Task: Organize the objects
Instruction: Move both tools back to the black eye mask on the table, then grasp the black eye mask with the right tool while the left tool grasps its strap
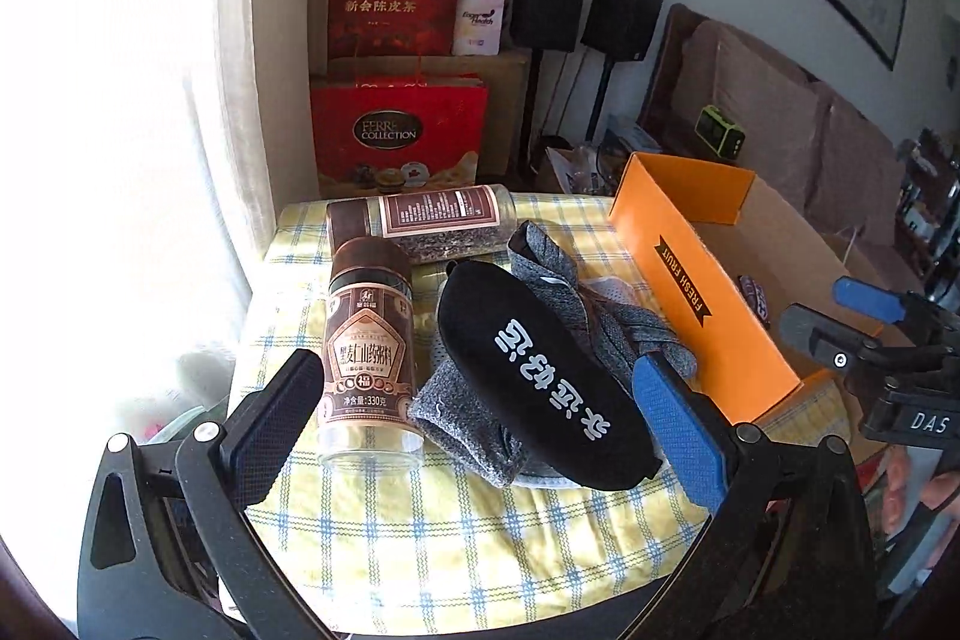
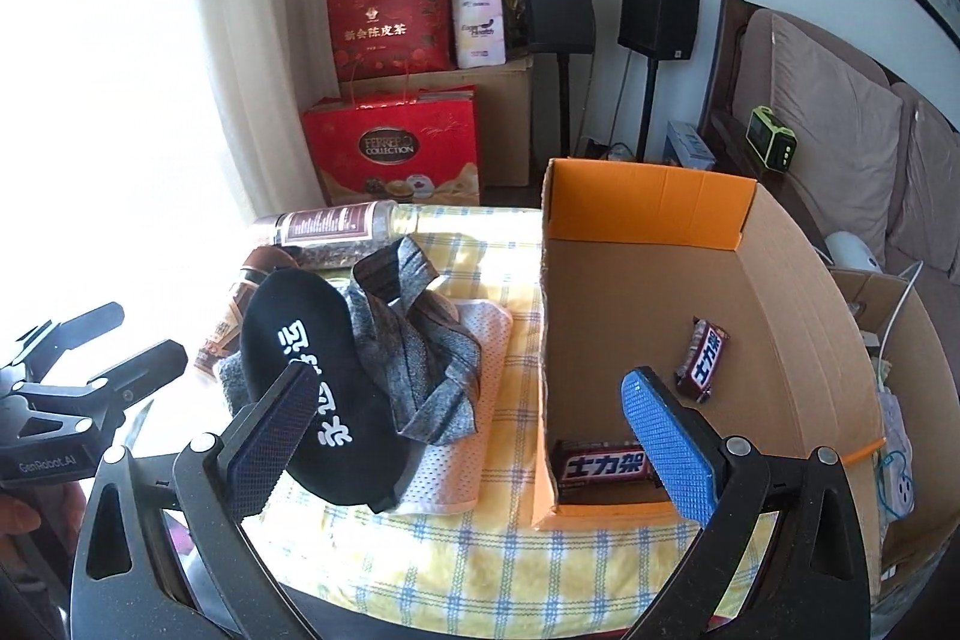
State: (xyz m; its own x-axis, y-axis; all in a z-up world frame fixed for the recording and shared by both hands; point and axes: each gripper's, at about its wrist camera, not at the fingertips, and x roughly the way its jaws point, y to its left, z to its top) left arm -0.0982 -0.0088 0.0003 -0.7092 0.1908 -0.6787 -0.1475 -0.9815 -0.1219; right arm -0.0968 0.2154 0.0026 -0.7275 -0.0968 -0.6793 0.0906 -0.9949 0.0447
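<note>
Directly between the left gripper's (image 1: 480, 400) spread jaws, black sock (image 1: 540, 370).

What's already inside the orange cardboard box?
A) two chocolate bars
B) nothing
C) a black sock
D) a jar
A: the right wrist view shows two chocolate bars lying on the floor of the orange cardboard box, while the socks and jars lie outside.
</note>
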